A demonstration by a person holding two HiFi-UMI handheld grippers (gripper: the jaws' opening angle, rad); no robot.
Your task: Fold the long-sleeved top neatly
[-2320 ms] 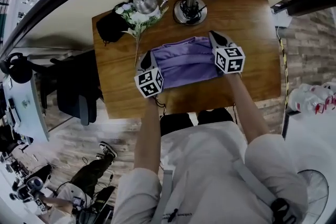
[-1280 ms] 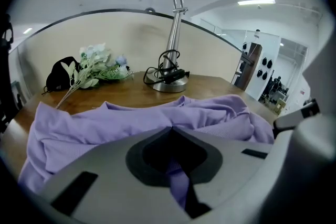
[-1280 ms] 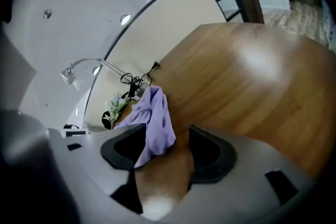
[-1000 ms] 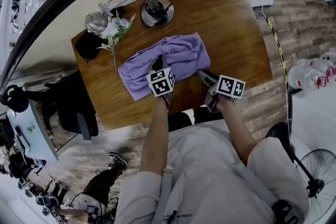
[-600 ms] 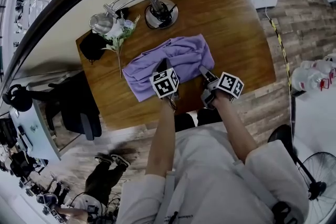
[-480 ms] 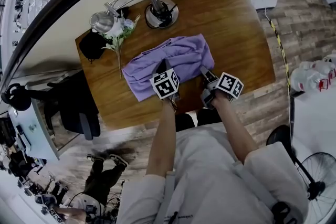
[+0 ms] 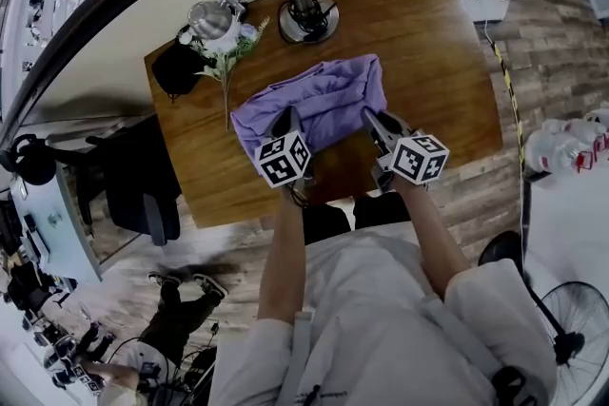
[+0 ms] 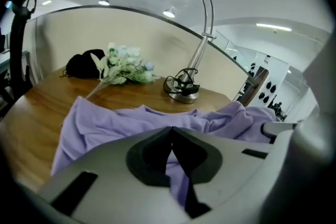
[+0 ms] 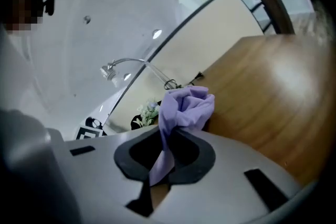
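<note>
Our left gripper (image 8: 171, 131) is clamped tight on a fold of the purple long-sleeved top (image 7: 328, 95). Our right gripper (image 9: 169, 136) has just been closing and now pinches a bunched-up corner of it too. The top sits crumpled in the middle of the wooden table (image 7: 438, 52), with the lamp (image 7: 306, 12) and flowers (image 7: 226, 52) behind it.

A lamp (image 7: 307, 22), flowers (image 7: 226, 48) and black bundle (image 7: 174, 69) sit on a wooden table (image 7: 428, 62).

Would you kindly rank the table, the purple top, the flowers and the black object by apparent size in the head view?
1. table
2. purple top
3. flowers and black object: about alike, no clear order.
</note>
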